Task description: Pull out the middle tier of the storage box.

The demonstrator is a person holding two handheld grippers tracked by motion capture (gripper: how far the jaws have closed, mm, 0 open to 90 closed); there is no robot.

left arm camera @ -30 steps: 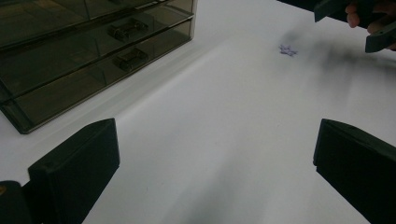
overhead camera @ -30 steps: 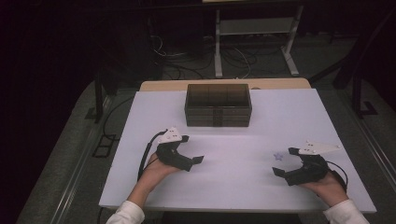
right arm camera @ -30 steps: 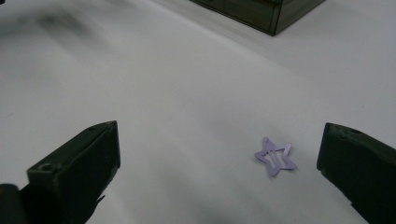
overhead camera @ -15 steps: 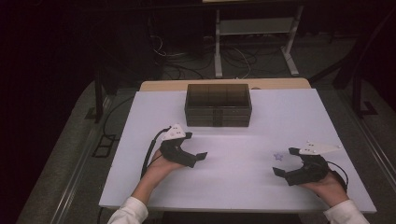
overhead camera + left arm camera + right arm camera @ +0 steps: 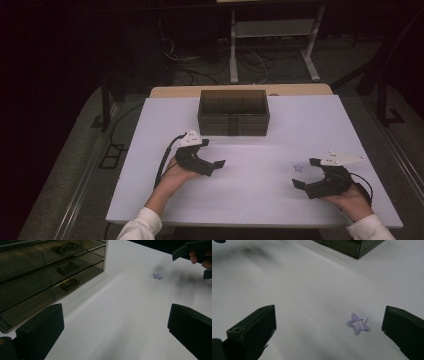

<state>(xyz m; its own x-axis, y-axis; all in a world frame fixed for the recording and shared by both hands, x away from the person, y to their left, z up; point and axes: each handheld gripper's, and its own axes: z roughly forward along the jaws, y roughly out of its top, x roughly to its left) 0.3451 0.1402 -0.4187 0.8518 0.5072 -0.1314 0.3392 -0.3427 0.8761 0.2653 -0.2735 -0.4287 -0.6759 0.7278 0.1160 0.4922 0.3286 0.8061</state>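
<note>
Listing contents of the white table [image 5: 150, 150], left to right as the high view shows them.

Item 1: left gripper [image 5: 212, 153], held in the person's left hand [image 5: 172, 175] at the table's left-centre, a little in front of the drawer box. Jaws stand wide apart with nothing between them. A black cable [image 5: 165, 155] loops from its rear toward the table's left edge. In the left gripper view its two black jaws frame bare white table, with the drawer box at upper left and the star far off at upper right.

Item 2: smoked translucent drawer box [image 5: 233, 112], at the table's far middle, resting flat. Three stacked drawers show in the left gripper view [image 5: 50, 277], each with a dark handle on its front; all sit flush and closed.

Item 3: small purple star-shaped hair clip [image 5: 298, 168], lying flat on the table right of centre, well apart from the drawer box and just beside the right gripper's jaw tips. In the right gripper view the clip [image 5: 358, 323] lies between the jaws, nearer the right-hand one, touching neither.

Item 4: right gripper [image 5: 306, 173], held in the person's right hand [image 5: 352, 200] near the table's right front corner, with a grey three-cornered plate [image 5: 342, 159] on top. Jaws spread wide, empty.
</note>
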